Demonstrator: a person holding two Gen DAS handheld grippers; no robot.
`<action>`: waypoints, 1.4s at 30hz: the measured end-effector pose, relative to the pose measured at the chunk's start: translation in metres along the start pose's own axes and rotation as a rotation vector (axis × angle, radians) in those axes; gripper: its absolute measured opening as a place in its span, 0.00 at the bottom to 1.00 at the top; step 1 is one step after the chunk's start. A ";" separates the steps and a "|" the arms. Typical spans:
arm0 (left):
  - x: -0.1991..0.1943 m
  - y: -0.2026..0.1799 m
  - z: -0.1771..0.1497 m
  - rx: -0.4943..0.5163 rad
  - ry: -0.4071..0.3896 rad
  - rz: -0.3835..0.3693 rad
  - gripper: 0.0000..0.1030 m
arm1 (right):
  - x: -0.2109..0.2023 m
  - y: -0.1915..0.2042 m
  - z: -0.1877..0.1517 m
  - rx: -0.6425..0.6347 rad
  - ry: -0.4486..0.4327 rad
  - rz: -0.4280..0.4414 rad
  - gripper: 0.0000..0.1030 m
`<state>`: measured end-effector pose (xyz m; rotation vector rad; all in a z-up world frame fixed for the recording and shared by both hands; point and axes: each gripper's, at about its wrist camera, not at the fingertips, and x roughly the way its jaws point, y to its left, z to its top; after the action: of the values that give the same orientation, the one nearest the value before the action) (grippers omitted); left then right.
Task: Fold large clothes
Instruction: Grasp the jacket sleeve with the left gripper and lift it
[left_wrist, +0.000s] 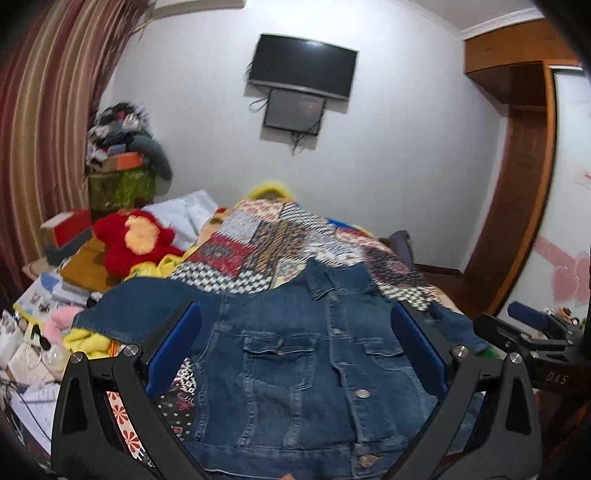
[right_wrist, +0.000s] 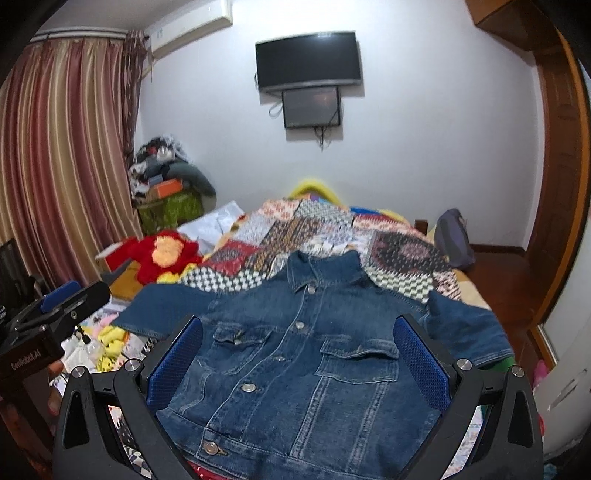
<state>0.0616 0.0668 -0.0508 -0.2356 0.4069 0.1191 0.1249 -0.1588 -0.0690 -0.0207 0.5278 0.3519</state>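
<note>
A dark blue denim jacket (left_wrist: 295, 365) lies front up and buttoned on a patchwork bedspread (left_wrist: 266, 243), collar at the far end, both sleeves spread out to the sides. My left gripper (left_wrist: 295, 332) hovers open above the jacket's near half, holding nothing. The jacket also shows in the right wrist view (right_wrist: 295, 354), and my right gripper (right_wrist: 299, 343) is open and empty above its lower part. The right gripper shows at the right edge of the left wrist view (left_wrist: 532, 328). The left gripper shows at the left edge of the right wrist view (right_wrist: 55, 306).
A red and yellow plush toy (left_wrist: 136, 243) and a clutter of boxes and papers (left_wrist: 40, 325) lie left of the bed. A piled stand (left_wrist: 122, 162) is in the corner by striped curtains. A TV (left_wrist: 303, 66) hangs on the far wall. A wooden wardrobe (left_wrist: 517, 177) stands at the right.
</note>
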 end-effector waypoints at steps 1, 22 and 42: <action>0.008 0.008 -0.001 -0.018 0.008 0.017 1.00 | 0.008 0.001 0.001 0.001 0.020 0.002 1.00; 0.152 0.213 -0.036 -0.346 0.324 0.270 1.00 | 0.198 0.006 0.016 -0.088 0.290 -0.027 1.00; 0.222 0.300 -0.089 -0.760 0.449 0.155 0.49 | 0.262 -0.015 -0.002 0.068 0.496 0.088 1.00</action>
<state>0.1822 0.3489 -0.2805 -0.9913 0.8182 0.3767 0.3402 -0.0880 -0.2017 -0.0192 1.0332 0.4167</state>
